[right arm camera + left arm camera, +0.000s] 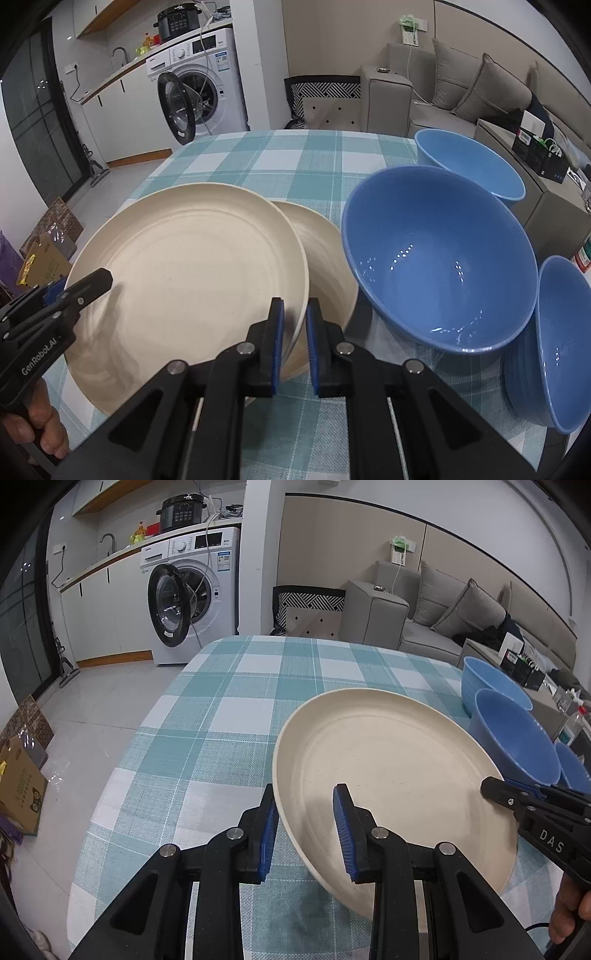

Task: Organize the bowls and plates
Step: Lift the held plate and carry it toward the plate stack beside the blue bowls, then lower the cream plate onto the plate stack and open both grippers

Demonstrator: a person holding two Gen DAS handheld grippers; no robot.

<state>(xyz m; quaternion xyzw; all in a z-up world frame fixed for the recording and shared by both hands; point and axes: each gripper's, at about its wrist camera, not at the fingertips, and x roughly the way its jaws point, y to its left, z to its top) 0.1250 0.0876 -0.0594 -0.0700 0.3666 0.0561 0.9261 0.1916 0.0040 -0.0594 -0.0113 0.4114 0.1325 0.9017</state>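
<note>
both fingers (280, 332) on plate (192, 266) rim

Matt, faintly speckled cream plate (184, 266); glossy blue bowl (439, 266) catching highlights; woven checked tablecloth (207, 738); ribbed blue pads (341, 830) on black plastic.

Cream plate (184, 266) tilted, lifted off checked cloth, overlapping second cream plate (325, 251) lying beside it. Three blue bowls upright to the right: big near bowl (443, 266), far bowl (476, 166), edge bowl (561, 339).
</note>
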